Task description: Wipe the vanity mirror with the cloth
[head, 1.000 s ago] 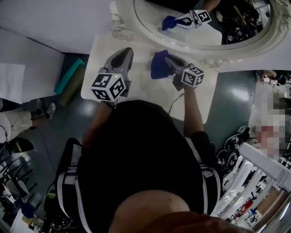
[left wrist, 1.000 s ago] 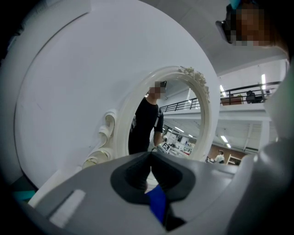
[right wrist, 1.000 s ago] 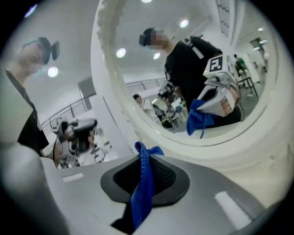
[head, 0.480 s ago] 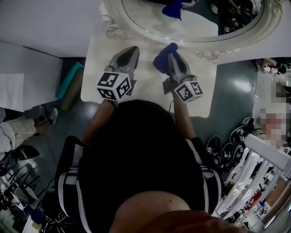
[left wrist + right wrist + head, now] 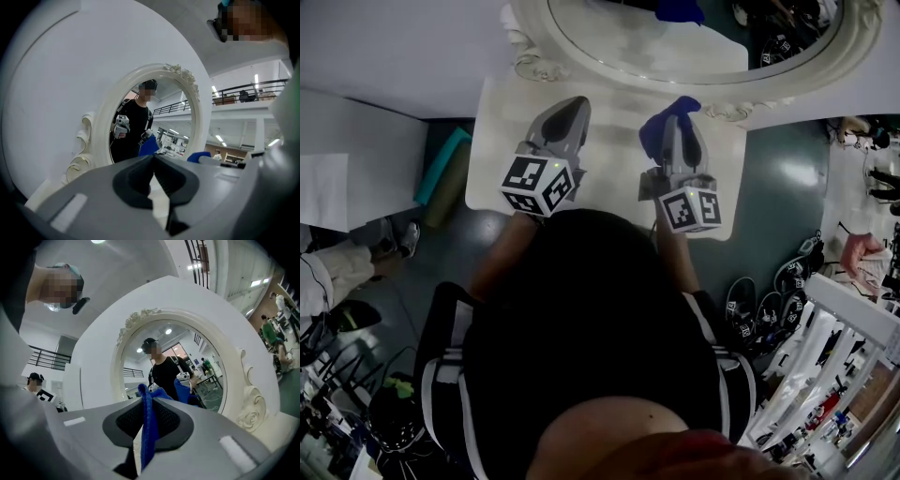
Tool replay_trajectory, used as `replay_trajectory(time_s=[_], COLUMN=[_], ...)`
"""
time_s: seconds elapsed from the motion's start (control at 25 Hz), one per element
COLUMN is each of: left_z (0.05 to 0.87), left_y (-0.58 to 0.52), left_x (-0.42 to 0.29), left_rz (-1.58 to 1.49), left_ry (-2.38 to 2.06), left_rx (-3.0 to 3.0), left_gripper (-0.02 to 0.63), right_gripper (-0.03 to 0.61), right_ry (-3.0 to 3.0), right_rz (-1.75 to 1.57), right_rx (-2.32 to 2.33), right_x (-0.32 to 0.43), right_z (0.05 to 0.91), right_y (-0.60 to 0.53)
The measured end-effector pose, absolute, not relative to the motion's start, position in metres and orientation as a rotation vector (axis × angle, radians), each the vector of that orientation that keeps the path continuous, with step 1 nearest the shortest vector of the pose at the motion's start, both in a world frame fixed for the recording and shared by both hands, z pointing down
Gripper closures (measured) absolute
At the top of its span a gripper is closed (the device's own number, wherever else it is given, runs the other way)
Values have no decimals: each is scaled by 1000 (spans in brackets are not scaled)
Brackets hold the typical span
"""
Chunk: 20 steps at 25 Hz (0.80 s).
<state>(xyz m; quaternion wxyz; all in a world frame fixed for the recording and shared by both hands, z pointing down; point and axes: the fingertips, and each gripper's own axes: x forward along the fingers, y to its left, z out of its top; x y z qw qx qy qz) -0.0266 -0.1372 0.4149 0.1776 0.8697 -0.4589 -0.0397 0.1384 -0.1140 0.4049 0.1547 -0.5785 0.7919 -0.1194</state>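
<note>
Near, at the right gripper point(image 5: 146, 401): jaws closed hard on the cloth point(image 5: 148, 427), a thin blue fold running up between the pads and bunching just past the tips. Seen from the head view, same cloth point(image 5: 656, 131) as a blue wad at the front of the right gripper point(image 5: 680, 117), spilling to its left and a little ahead of the tips, short of the mirror frame. Marker cube point(image 5: 692, 208) at its rear, nearest the person point(image 5: 591, 309) in black.

To its left and apart from it, the left gripper point(image 5: 153, 158): jaws brought together with the tips touching, nothing held, only a sliver of pale table showing behind the pads lower down. In the head view, left gripper point(image 5: 570, 105) roughly level with the right one, own cube point(image 5: 536, 183) at the back.

Under both, the white table point(image 5: 511, 122).

Beyond both sets of tips, the mirror point(image 5: 609, 42): oval, in a carved white frame, upright against a white wall point(image 5: 56, 70). Straight ahead of the left gripper in its view, mirror point(image 5: 154, 117) slightly left of centre. Ahead of the right gripper, mirror point(image 5: 136, 362) filling the middle of the view. In the glass: the person in black with both grippers raised, blue cloth repeated beside them.
</note>
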Motion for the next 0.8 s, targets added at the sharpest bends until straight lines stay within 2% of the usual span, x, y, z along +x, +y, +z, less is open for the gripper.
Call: replay_trajectory(time_s=[0.8], left_z=[417], left_y=[-135], left_x=[-16], left_rz=[-102], left_ry=[-1341], left_rx=[2460], left_gripper=[603], right_gripper=[540], right_ry=[2310], right_rz=[-298], right_rx=[-1821], right_x=[149], right_z=[421], right_y=[-112])
